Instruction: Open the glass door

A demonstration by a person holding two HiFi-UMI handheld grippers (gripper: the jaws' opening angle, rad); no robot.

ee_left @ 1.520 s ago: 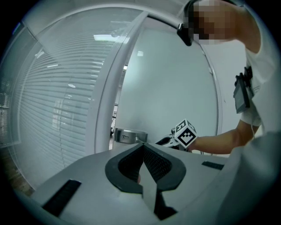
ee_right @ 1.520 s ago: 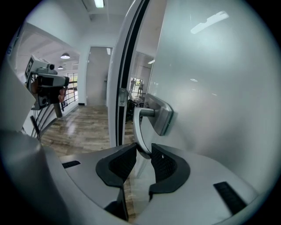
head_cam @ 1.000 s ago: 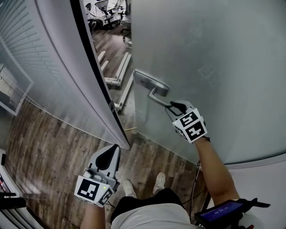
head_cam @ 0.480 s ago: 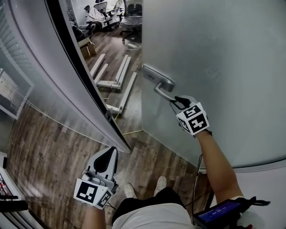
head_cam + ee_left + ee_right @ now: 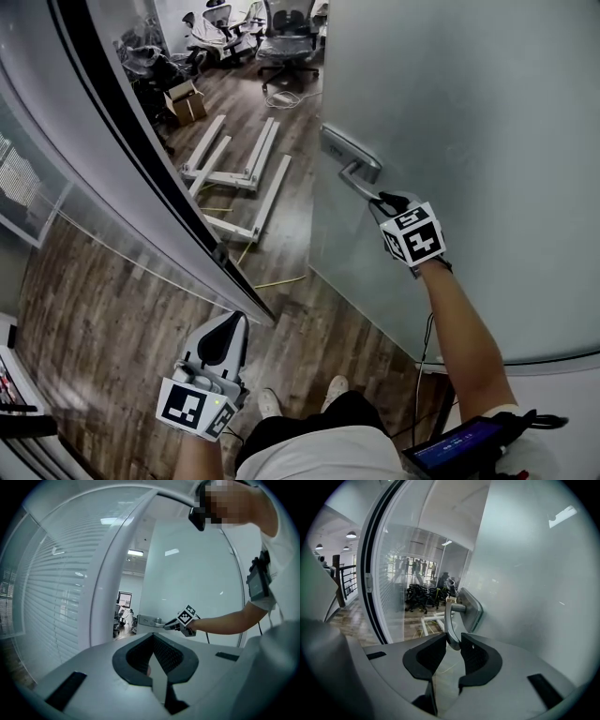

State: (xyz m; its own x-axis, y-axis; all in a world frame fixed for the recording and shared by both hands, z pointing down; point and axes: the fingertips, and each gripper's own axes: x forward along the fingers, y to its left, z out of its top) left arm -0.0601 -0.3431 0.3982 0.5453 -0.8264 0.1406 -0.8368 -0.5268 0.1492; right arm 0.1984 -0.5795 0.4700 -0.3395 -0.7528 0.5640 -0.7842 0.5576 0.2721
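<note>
The frosted glass door [image 5: 469,112] stands partly open, with a wide gap at its left edge. Its metal lever handle [image 5: 354,173] sticks out near that edge. My right gripper [image 5: 382,202] is shut on the end of the lever. In the right gripper view the handle [image 5: 450,625] runs down between the two dark pads of that gripper [image 5: 453,644], which press on it. My left gripper [image 5: 228,328] hangs low near the floor, shut with nothing in it. Its jaws meet at the tip in the left gripper view [image 5: 153,654], where the handle [image 5: 150,619] shows farther off.
A curved glass wall with a dark frame strip [image 5: 141,169] borders the gap on the left. Beyond the door, white desk frames [image 5: 244,169] lie on the wood floor, with a cardboard box [image 5: 187,103] and office chairs [image 5: 281,28] behind. The person's shoes [image 5: 333,384] are below.
The door has swung farther open and the gap has widened. My right gripper moved up and to the right with the handle, still closed on it. The left gripper has hardly moved.
</note>
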